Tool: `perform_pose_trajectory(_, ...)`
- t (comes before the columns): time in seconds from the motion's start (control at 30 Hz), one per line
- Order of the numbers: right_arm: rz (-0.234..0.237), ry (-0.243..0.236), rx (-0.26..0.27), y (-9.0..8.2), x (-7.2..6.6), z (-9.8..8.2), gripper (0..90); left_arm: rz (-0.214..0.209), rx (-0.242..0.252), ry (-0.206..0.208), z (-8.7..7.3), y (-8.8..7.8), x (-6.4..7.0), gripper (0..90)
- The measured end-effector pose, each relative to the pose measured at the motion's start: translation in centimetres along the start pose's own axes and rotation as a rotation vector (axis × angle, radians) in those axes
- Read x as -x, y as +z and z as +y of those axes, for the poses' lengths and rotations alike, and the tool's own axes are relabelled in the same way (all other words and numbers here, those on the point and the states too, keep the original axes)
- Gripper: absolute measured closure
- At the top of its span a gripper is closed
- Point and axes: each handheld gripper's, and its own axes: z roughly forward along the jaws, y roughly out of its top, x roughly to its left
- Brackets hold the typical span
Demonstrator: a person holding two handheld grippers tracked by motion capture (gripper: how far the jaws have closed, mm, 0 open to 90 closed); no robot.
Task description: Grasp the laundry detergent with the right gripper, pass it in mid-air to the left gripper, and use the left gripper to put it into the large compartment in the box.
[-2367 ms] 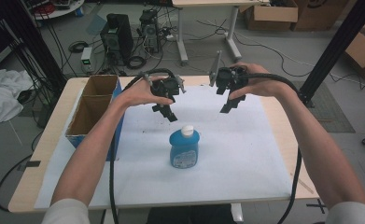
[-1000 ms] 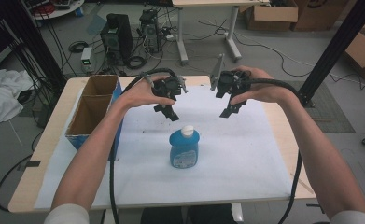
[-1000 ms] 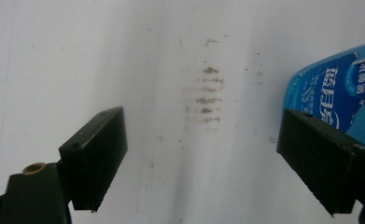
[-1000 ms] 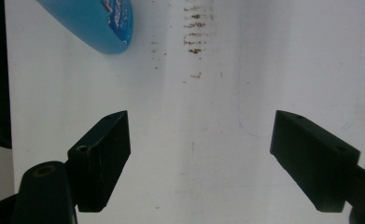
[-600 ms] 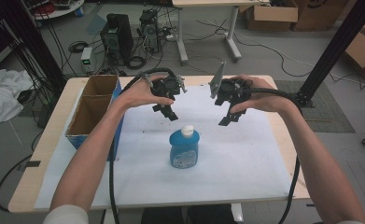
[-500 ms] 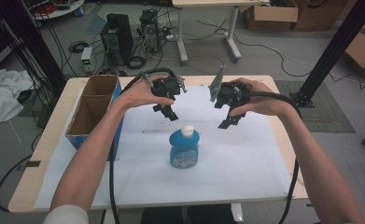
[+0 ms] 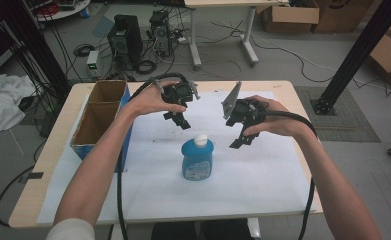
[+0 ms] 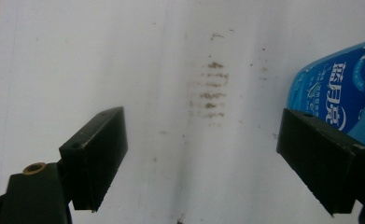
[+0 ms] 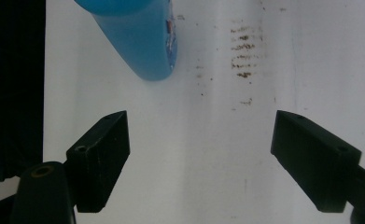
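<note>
A blue bottle (image 7: 197,160) with a white cap stands upright in the middle of the white sheet (image 7: 263,170). My left gripper (image 7: 179,120) hovers above and behind the bottle to its left, jaws open and empty. In the left gripper view (image 8: 201,154) the bottle's labelled side (image 8: 339,93) sits just past the right jaw. My right gripper (image 7: 239,140) hangs open to the bottle's right, pointing down at the sheet. The right gripper view (image 9: 199,158) has the bottle's blue body (image 9: 138,37) at the upper left, beyond the jaws, and bare sheet between them.
An open cardboard box (image 7: 100,117) with blue sides stands at the table's left. The sheet carries brown smudges (image 9: 245,46). Beyond the table are computer gear, cables and a second desk (image 7: 223,30). A black post (image 7: 363,50) rises at the right.
My right gripper has come down and toward the bottle, from the far right of the sheet. The left gripper and the bottle have stayed put.
</note>
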Motion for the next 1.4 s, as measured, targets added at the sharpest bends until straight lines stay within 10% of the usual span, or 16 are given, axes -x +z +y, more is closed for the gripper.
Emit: perform_pose_trajectory(1.4,0.114,0.055,0.354,4.6,-2.4,0.5,18.0,0.000,0.003,-0.010,-0.3,0.2,-0.4,17.0)
